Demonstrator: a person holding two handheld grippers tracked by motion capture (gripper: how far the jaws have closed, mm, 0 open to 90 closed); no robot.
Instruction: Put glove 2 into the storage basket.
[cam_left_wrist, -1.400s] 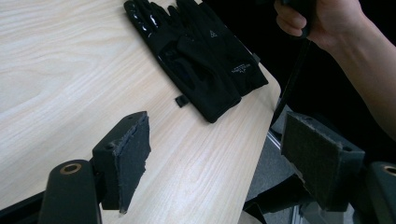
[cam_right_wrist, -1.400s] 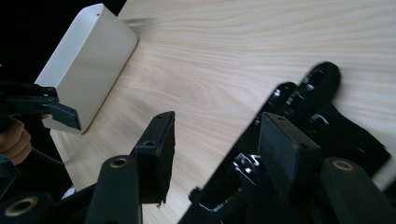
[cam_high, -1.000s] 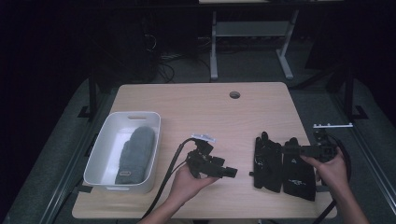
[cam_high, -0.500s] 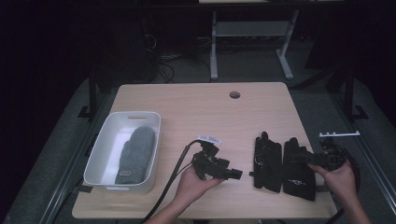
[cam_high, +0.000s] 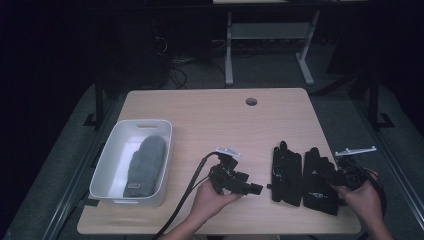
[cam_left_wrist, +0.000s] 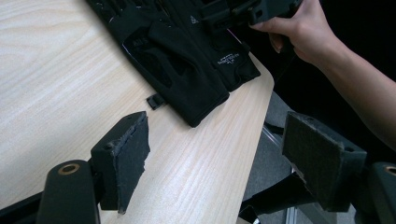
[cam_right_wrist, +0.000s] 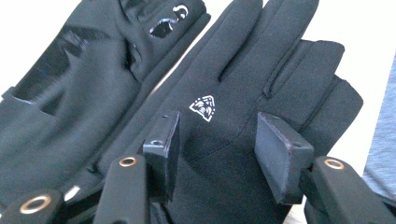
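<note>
Two black gloves (cam_high: 302, 176) flat side by side near the table's (cam_high: 210, 120) front right corner, fingers pointing away; a small white triangular logo on the back of the right-hand glove (cam_right_wrist: 243, 116), thin white lettering near its cuff. Right gripper (cam_high: 336, 176) low over that glove, pads spread to either side of the logo, nothing pinched, hand (cam_high: 362, 197) wrapped around the body behind. Left gripper (cam_high: 252, 188) held above bare wood just left of the gloves, aimed toward them, jaws wide apart and empty. White bin (cam_high: 131, 162) at the table's left, with one grey mitten (cam_high: 142, 165) lying inside.
</note>
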